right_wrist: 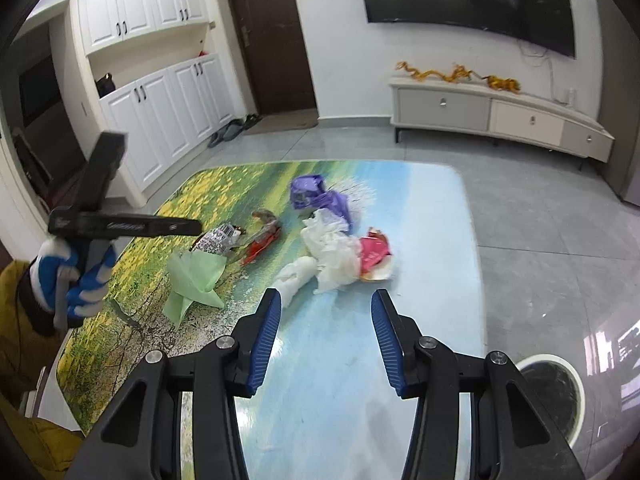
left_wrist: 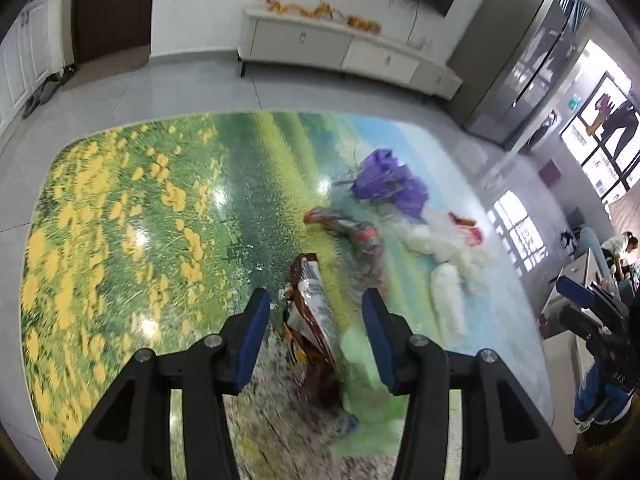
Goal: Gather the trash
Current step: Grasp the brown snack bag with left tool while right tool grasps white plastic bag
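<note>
Trash lies on a table with a meadow-print top [left_wrist: 120,208] [right_wrist: 360,360]. My left gripper [left_wrist: 316,300] is open, its fingers either side of a brown and silver snack wrapper [left_wrist: 312,312] [right_wrist: 218,238], above it. A pale green paper [left_wrist: 360,360] [right_wrist: 192,280] lies beside it. Further off lie a red crumpled wrapper [left_wrist: 352,232] [right_wrist: 262,240], a purple bag [left_wrist: 388,180] [right_wrist: 316,196], white plastic [left_wrist: 448,272] [right_wrist: 332,252] and a pink-red packet [right_wrist: 374,254]. My right gripper [right_wrist: 324,304] is open and empty, just short of the white plastic.
A round white bin with a black liner [right_wrist: 552,392] stands on the floor right of the table. A low TV cabinet [right_wrist: 500,114] stands at the far wall. The left gripper's body and gloved hand [right_wrist: 80,276] show at left.
</note>
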The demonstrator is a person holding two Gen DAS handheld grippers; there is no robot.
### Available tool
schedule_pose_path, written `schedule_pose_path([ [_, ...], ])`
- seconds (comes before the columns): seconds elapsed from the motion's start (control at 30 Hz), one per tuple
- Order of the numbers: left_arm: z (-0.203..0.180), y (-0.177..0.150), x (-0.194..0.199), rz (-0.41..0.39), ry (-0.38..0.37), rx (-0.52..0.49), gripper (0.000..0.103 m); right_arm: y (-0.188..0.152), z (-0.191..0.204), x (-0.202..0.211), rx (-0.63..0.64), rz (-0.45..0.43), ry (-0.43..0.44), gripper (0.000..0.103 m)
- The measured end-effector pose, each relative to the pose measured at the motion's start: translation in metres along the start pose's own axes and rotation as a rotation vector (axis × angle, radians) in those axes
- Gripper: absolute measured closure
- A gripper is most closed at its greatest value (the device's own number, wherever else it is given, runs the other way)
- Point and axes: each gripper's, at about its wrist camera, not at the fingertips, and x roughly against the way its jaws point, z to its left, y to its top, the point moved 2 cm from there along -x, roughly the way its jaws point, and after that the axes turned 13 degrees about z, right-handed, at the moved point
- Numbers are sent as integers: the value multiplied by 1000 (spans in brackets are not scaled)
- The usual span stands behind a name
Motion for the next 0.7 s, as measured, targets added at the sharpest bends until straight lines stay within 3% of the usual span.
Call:
schedule_pose_path([
  [0.3,0,-4,-33,80,50,-48,74,19,14,-60,27,87,90,56],
  [0.63,24,-22,-24,24,3,-3,79,27,19,-106,19,168,92,57],
  [0.67,28,-24,-23,17,-7,10,79,27,21,-108,22,176,92,59],
  [0.7,31,-27,-20,9,-11,19,80,26,22,-110,26,180,93,69],
])
